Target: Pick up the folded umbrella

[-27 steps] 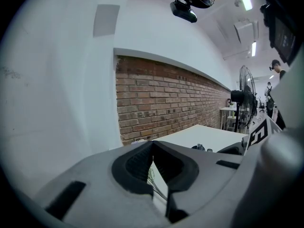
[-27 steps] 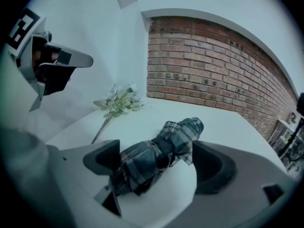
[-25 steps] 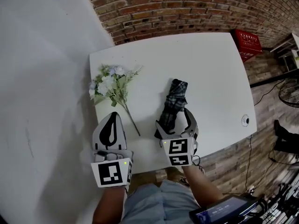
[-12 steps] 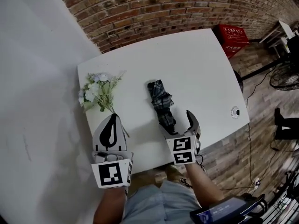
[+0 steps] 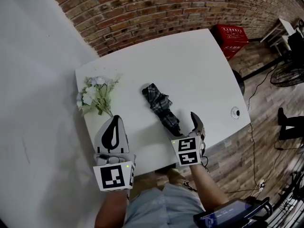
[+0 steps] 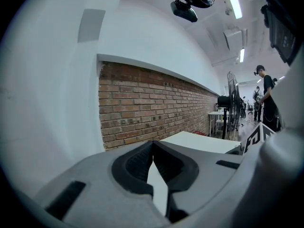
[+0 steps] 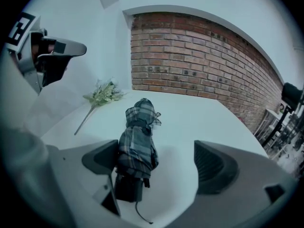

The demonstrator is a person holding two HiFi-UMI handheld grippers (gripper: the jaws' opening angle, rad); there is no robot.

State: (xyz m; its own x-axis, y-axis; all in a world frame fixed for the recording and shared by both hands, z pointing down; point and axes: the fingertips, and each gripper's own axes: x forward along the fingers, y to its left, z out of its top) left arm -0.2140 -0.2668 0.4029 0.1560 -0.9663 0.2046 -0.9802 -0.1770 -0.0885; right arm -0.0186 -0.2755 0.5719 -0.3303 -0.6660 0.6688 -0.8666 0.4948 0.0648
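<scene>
Umbrella swung leftward, between spread jaws of right gripper, seemingly touching one; left gripper clenched, empty.

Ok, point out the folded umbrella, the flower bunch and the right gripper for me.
folded umbrella (image 5: 161, 108): head view, on the plaid fabric about mid-length.
flower bunch (image 5: 93, 94): head view, on the white blossoms.
right gripper (image 7: 156, 165): right gripper view, midway between its open fingertips.

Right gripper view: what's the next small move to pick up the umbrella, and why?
Probably close the right gripper. Its jaws stand apart around the folded plaid umbrella, which lies on the table against one jaw with a gap to the other; closing should clamp it near its handle end.
</scene>
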